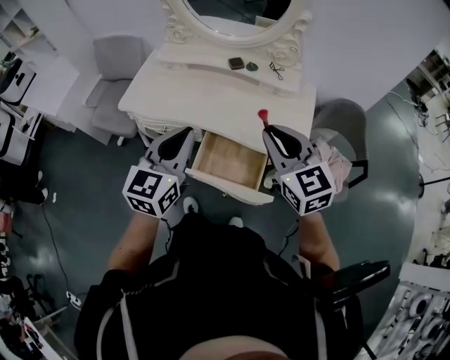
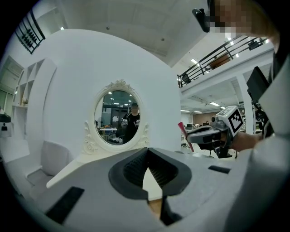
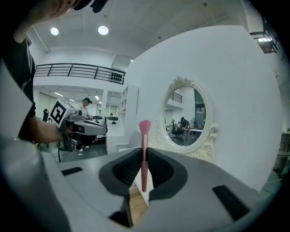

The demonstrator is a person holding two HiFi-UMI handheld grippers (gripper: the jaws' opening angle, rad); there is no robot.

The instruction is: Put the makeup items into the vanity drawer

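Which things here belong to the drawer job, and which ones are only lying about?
Job: pink brush in right gripper, open drawer, dark compact, small green item, vanity.
Lying about: grey chair, grey stool, mirror.

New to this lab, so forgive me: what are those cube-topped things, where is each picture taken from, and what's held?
No robot: a person holds tongs in each hand; the patterned cubes belong to them. One camera sits on the person's head, looking down; the other two ride on the tongs, looking along their jaws. The right tongs clamp a pink makeup brush, bristles up; the left tongs are shut, empty. Below stands a white vanity with its drawer open. A dark compact, a small green item and a thin wiry tool lie near the mirror.
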